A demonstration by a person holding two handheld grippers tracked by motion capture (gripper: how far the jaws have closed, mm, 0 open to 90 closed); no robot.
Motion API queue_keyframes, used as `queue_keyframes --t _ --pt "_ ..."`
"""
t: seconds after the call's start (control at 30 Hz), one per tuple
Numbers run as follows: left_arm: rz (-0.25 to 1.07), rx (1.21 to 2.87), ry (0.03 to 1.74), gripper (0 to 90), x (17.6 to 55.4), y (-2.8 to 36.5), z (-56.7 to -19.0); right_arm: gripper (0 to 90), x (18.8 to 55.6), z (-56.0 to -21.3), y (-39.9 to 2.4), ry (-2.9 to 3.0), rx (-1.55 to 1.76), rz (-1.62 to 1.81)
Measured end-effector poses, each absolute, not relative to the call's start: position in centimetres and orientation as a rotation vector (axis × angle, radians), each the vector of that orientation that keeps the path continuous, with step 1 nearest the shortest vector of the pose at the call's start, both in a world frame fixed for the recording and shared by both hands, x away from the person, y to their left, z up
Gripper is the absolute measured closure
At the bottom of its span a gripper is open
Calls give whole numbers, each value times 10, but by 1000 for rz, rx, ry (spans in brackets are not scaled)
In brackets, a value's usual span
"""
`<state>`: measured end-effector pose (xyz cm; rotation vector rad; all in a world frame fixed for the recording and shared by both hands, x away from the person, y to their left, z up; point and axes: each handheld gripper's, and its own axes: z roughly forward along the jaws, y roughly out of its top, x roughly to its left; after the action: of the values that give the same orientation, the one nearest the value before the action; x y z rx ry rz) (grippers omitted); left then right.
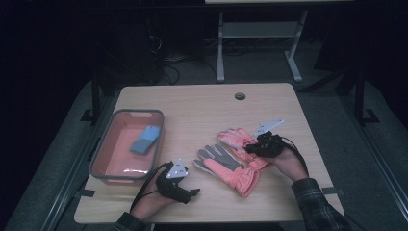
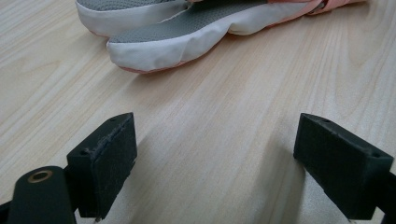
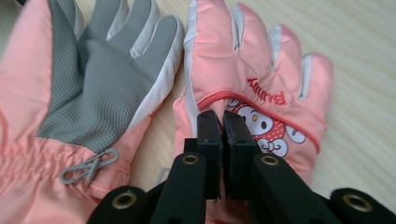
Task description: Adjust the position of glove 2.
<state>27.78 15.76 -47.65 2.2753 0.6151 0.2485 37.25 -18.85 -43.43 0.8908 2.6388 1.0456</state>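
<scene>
Pink gloves: cartoon-print glove (image 3: 261, 93) flat mid-table, palm-up glove (image 3: 93, 88) just beside it. My right gripper (image 3: 223, 122) pinched shut over print glove's back, can't tell if fabric's caught. Left gripper (image 2: 215, 158) wide open, empty, near fingertips. Both gloves outside bin (image 1: 126, 114) — guessing binning's all left.

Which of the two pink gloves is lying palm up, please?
The glove nearer the left gripper: its grey grip palm faces up. The other glove, under the shut right gripper, shows its pink back with a cartoon print.
</scene>
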Motion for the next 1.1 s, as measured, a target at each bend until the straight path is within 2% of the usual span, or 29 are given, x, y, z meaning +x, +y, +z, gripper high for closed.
queue_keyframes --t 0.53,0.83,1.1 --pt "253 2277 609 125 278 158 -476 886 358 -387 -206 2545 836 1283" --pt "253 2273 613 125 278 157 -477 888 339 -368 -194 2568 755 1352" --pt "254 2274 612 125 278 158 -477 889 323 -362 -167 2632 656 1344"
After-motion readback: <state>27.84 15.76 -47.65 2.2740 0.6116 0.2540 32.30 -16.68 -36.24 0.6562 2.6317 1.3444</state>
